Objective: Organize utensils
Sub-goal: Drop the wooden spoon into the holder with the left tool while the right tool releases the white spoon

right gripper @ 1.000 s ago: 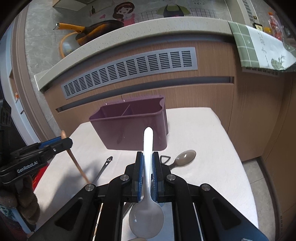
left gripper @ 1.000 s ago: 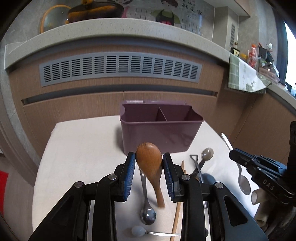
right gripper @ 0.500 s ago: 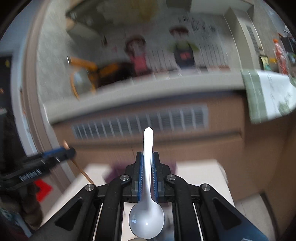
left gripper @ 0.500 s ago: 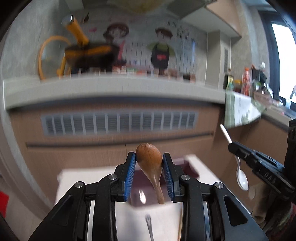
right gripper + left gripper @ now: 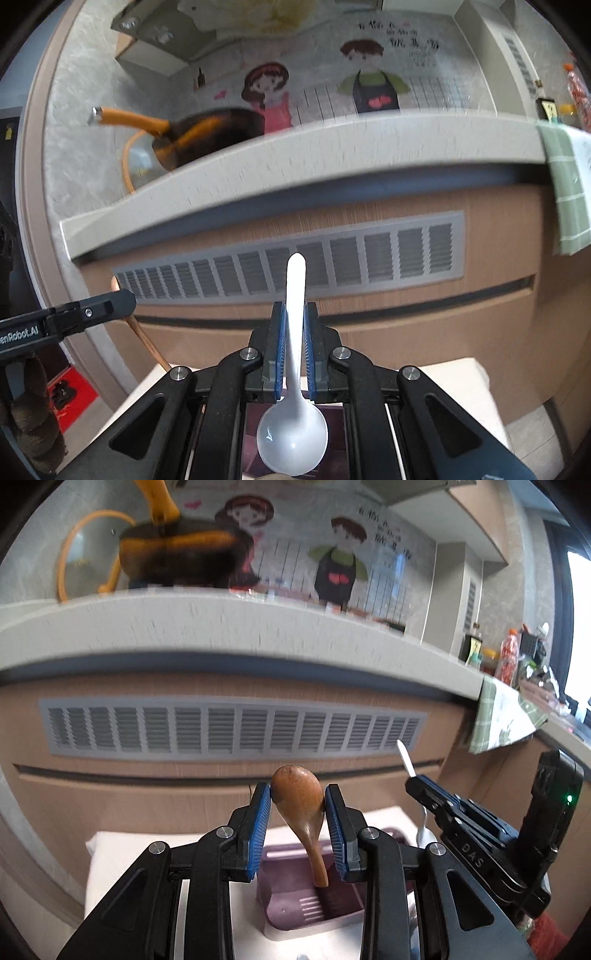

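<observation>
My left gripper (image 5: 297, 805) is shut on a brown wooden spoon (image 5: 300, 812), bowl up, with its handle hanging down over the open purple utensil caddy (image 5: 314, 904) right below. My right gripper (image 5: 294, 332) is shut on a white plastic spoon (image 5: 293, 373), handle pointing up and bowl toward the camera. The caddy (image 5: 332, 413) shows only as a dark strip beneath it. The right gripper (image 5: 415, 786) also shows at the right of the left wrist view, next to the caddy. The left gripper (image 5: 122, 299) shows at the left of the right wrist view, the wooden handle (image 5: 146, 339) hanging from it.
The caddy stands on a white table (image 5: 147, 853) in front of a wooden counter face with a grey vent grille (image 5: 229, 729). A pan (image 5: 207, 133) sits on the counter above. A green checked towel (image 5: 565, 192) hangs at the right.
Both grippers rose from the table with their spoons and moved forward over the caddy. The loose utensils on the table have dropped out of view.
</observation>
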`<state>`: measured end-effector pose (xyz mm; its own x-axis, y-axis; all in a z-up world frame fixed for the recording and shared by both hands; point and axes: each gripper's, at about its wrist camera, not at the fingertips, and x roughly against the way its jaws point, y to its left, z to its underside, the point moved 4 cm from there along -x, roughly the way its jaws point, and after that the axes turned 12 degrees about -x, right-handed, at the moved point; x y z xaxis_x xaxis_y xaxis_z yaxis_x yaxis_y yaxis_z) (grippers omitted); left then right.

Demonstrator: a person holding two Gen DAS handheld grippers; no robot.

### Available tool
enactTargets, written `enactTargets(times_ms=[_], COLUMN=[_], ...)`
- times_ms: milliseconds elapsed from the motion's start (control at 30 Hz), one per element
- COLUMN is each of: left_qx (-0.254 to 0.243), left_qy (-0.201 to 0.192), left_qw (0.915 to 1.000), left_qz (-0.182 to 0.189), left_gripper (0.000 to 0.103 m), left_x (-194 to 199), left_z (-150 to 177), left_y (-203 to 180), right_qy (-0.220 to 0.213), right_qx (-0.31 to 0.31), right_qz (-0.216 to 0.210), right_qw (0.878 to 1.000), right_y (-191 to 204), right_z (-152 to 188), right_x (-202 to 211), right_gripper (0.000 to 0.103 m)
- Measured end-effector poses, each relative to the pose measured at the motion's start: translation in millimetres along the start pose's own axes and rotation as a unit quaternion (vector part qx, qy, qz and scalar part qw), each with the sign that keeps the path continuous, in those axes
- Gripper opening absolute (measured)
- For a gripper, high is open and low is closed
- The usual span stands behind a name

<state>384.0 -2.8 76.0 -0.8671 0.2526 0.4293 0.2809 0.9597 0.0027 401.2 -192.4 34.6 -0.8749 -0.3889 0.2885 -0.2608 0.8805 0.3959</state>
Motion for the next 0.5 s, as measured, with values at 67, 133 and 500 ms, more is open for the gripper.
enactTargets(times_ms=[67,133,500], left_qx=[0.006,0.016,0.032], left_qy=[0.019,0.041,0.061], left_qw=[0.9998,0.9988,0.9970], left_qz=[0.005,0.018,0.036], left_gripper=[0.031,0.032,0.039], left_x=[-15.7,-29.9,-23.6], left_z=[11.6,24.4,47.2], left_y=[-0.5,-1.7,-13.6], right_qy=[0.009,0.017,0.050], right_qx=[-0.002,-0.006,-0.041], right_qz=[0.006,0.016,0.023], right_qw=[1.000,1.000,0.998], right_y=[-7.0,-14.7,-44.2], right_z=[8.1,14.1,26.7], right_x=[-9.6,-17.7,8.7], right_gripper=[0.009,0.009,0.019])
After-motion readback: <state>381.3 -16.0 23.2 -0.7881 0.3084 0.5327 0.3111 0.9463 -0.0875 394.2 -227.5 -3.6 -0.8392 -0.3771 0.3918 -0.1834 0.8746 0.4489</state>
